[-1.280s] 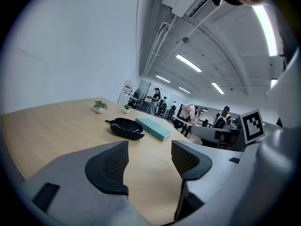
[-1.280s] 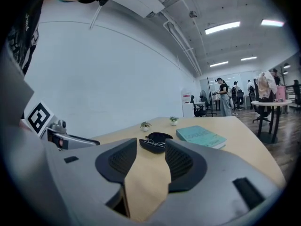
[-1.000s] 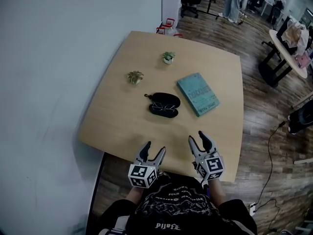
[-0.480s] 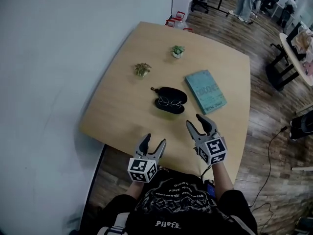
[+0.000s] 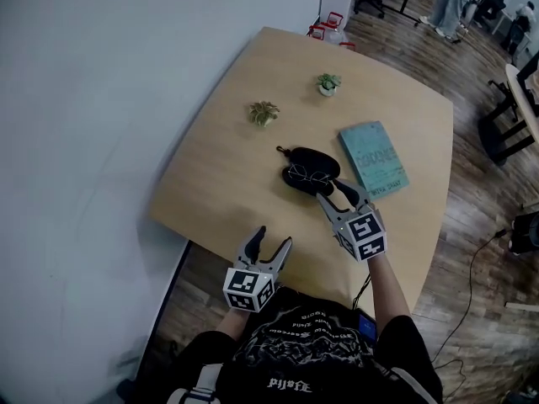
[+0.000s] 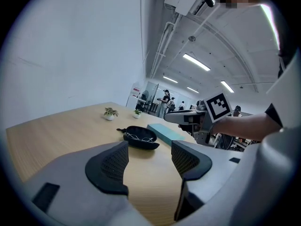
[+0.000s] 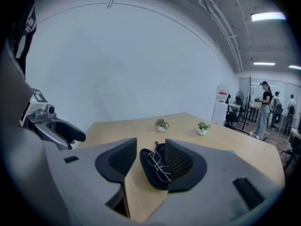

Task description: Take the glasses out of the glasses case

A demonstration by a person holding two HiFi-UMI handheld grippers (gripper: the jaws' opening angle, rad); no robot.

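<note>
Head view first: near edge of the open glasses case (image 5: pixel 310 172) covered by the tips of the right gripper (image 5: pixel 340 192), so cannot tell there whether touching or only just above. Inside the case, glasses (image 5: pixel 304 173) seen only as thin wire — lenses too faint to make out. In right gripper view, same case partly hidden behind 1 jaw pad; glasses lying in the open shell, right between the 2 spread jaws, nothing pinched. Both hands hidden under the marker cubes; only the right forearm visible, stretched forward over the table (image 5: pixel 221 175). Left gripper (image 5: pixel 274 236) low at the near table edge, close to the body, pointing toward the case and well apart from it. In left gripper view, jaws also spread, with only bare tabletop between them — case farther ahead, teal book (image 5: pixel 376 158) just beside it. Beyond the case, 2 small potted plants (image 5: pixel 264 113), apart from each other.
</note>
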